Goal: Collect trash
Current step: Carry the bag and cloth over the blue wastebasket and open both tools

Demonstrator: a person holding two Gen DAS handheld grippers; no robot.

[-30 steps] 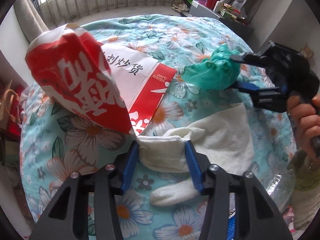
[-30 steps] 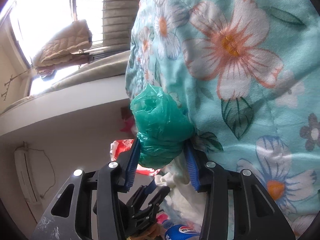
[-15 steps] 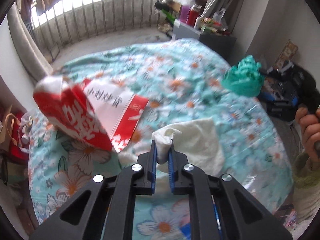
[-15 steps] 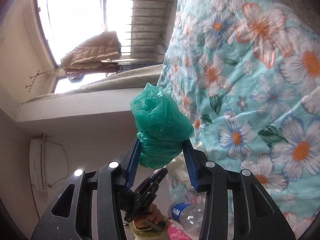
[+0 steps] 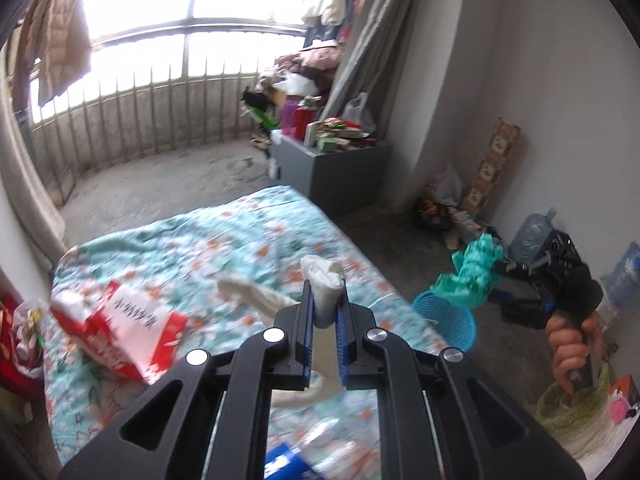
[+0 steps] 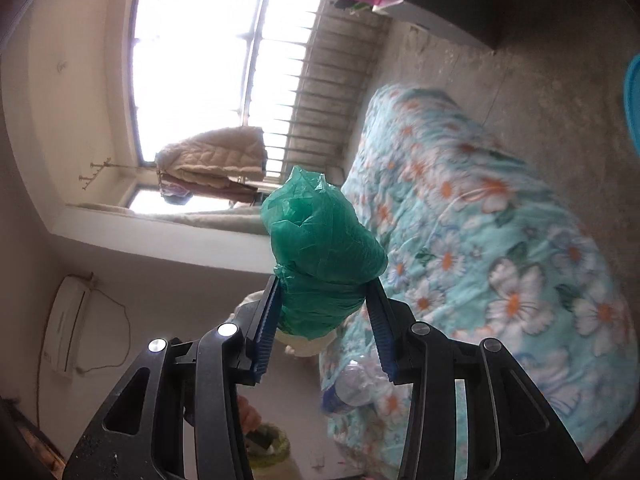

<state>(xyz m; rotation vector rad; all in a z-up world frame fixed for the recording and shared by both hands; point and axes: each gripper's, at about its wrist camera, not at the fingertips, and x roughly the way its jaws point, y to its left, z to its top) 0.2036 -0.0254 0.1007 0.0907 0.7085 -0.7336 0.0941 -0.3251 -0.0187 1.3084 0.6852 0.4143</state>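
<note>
Carrying: two pieces of trash are up off the bed [image 5: 192,248] — one in each gripper.
Landmark: blue basket [image 5: 446,322] on the floor, just beside the bed's edge; judged to be the bin both loads are meant for.
Green bag: a crumpled green plastic bag [image 5: 470,278] hangs in the air just above and slightly beyond the blue basket, so the right hand [image 5: 572,354] is the nearer one.
White cloth: a white cloth [image 5: 326,286] sits over the bed, on the bed side of the blue basket; its long tail trails down and back under the left gripper [image 5: 324,316], toward the bedding.
Right jaws: the right gripper [image 6: 324,308] stands partly spread, pads pressing the lower half of the bag, whose top bulges out past the tips.
Left jaws: almost pressed together, pinching one bunched end of the cloth.
Coming move: probably a short drop for the bag; the cloth needs a sideways carry across the bed edge to the blue basket.
Left behind: a red and white paper bag [image 5: 120,334] lies on the bed, well apart from the blue basket.
</note>
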